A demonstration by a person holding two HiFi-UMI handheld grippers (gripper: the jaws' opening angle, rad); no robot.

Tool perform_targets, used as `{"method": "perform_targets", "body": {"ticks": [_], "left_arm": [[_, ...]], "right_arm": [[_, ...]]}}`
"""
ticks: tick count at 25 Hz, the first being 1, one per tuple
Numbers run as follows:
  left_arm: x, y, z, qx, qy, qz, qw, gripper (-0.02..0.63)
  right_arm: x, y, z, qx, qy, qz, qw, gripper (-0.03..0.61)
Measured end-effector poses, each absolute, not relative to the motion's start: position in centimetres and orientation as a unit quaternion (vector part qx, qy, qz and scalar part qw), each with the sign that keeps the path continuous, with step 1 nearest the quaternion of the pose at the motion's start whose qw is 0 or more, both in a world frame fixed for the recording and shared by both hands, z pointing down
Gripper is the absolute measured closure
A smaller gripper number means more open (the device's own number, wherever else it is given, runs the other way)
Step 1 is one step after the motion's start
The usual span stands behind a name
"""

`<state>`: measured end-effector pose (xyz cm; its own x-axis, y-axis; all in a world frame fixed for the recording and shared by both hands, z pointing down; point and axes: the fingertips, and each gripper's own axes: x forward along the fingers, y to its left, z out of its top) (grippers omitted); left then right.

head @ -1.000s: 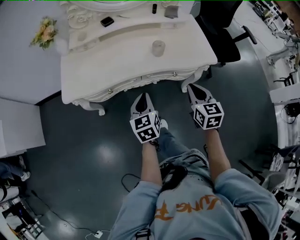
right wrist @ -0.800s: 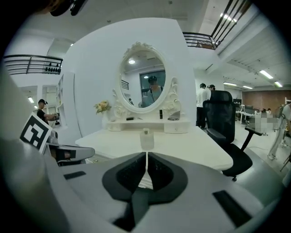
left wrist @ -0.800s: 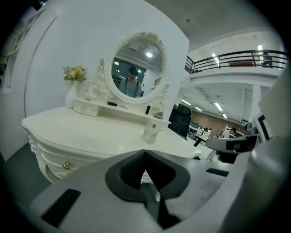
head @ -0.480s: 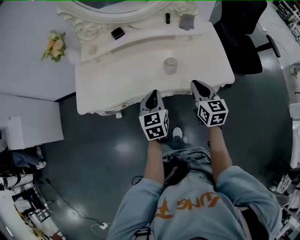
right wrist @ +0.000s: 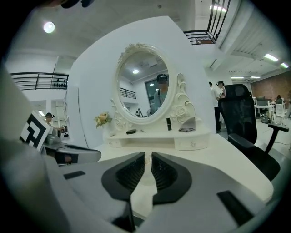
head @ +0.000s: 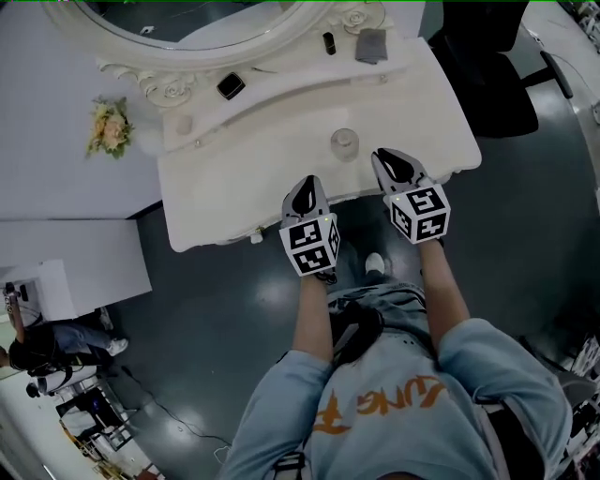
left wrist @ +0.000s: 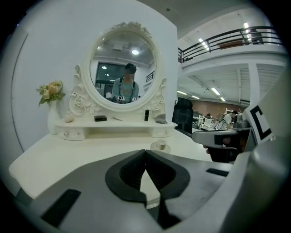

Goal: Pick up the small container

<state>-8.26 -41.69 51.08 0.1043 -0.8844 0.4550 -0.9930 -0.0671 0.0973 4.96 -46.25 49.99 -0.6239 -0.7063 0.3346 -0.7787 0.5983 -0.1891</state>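
The small container (head: pixel 344 143), a clear round jar, stands on the white dressing table (head: pixel 234 178) toward its front right. My left gripper (head: pixel 306 182) hovers over the table's front edge, to the jar's near left, shut and empty. My right gripper (head: pixel 383 156) sits just right of the jar, jaws shut with nothing between them. In the left gripper view the jar (left wrist: pixel 160 145) shows beyond the closed left gripper (left wrist: pixel 145 153), with the right gripper (left wrist: pixel 219 136) beside it. In the right gripper view the right gripper (right wrist: pixel 148 157) hides most of the jar.
A raised shelf under the oval mirror (head: pixel 187 19) carries a black box (head: pixel 231 86), a dark bottle (head: pixel 329 43) and a grey cloth (head: pixel 371 45). Flowers (head: pixel 111 129) stand at the table's left end. A black office chair (head: pixel 497 75) is right of the table.
Both grippers have moved forward from in front of the table to over its front edge, closer to the jar. The jaws stayed shut.
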Motion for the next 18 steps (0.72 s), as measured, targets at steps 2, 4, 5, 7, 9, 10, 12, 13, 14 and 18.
{"method": "perform_targets", "body": {"ticks": [2, 4, 5, 7, 9, 10, 12, 13, 14, 18], "left_arm": [[-8.4, -42.6, 51.6, 0.718, -0.65, 0.146, 0.2, 0.592], [-8.4, -43.5, 52.2, 0.721, -0.644, 0.154, 0.204, 0.592], [-8.5, -43.9, 52.6, 0.722, -0.641, 0.157, 0.206, 0.592], [-8.8, -44.4, 53.4, 0.722, -0.638, 0.162, 0.212, 0.592], [-9.3, -44.8, 54.2, 0.721, -0.635, 0.169, 0.22, 0.592], [-9.4, -44.9, 54.6, 0.721, -0.634, 0.171, 0.223, 0.592], [-9.7, -45.3, 55.2, 0.72, -0.632, 0.174, 0.229, 0.592], [-9.9, -45.4, 55.5, 0.719, -0.632, 0.175, 0.231, 0.592], [-10.1, -45.6, 55.8, 0.718, -0.632, 0.176, 0.233, 0.592], [-10.7, -46.1, 56.6, 0.716, -0.631, 0.179, 0.241, 0.592]], "right_arm": [[4.3, -47.0, 50.4, 0.414, -0.889, 0.158, 0.118, 0.543], [3.8, -47.8, 50.9, 0.409, -0.89, 0.161, 0.12, 0.525], [3.5, -48.2, 51.3, 0.405, -0.891, 0.164, 0.122, 0.495], [2.7, -48.5, 52.2, 0.394, -0.894, 0.17, 0.131, 0.432], [2.0, -48.7, 53.2, 0.387, -0.894, 0.172, 0.144, 0.393], [1.7, -48.8, 53.7, 0.385, -0.894, 0.168, 0.154, 0.366], [1.1, -49.0, 54.6, 0.378, -0.895, 0.152, 0.182, 0.296], [0.7, -49.1, 55.0, 0.374, -0.895, 0.142, 0.196, 0.286], [0.4, -49.3, 55.4, 0.37, -0.896, 0.135, 0.206, 0.279], [-0.6, -49.9, 56.5, 0.365, -0.894, 0.127, 0.225, 0.269]]}}
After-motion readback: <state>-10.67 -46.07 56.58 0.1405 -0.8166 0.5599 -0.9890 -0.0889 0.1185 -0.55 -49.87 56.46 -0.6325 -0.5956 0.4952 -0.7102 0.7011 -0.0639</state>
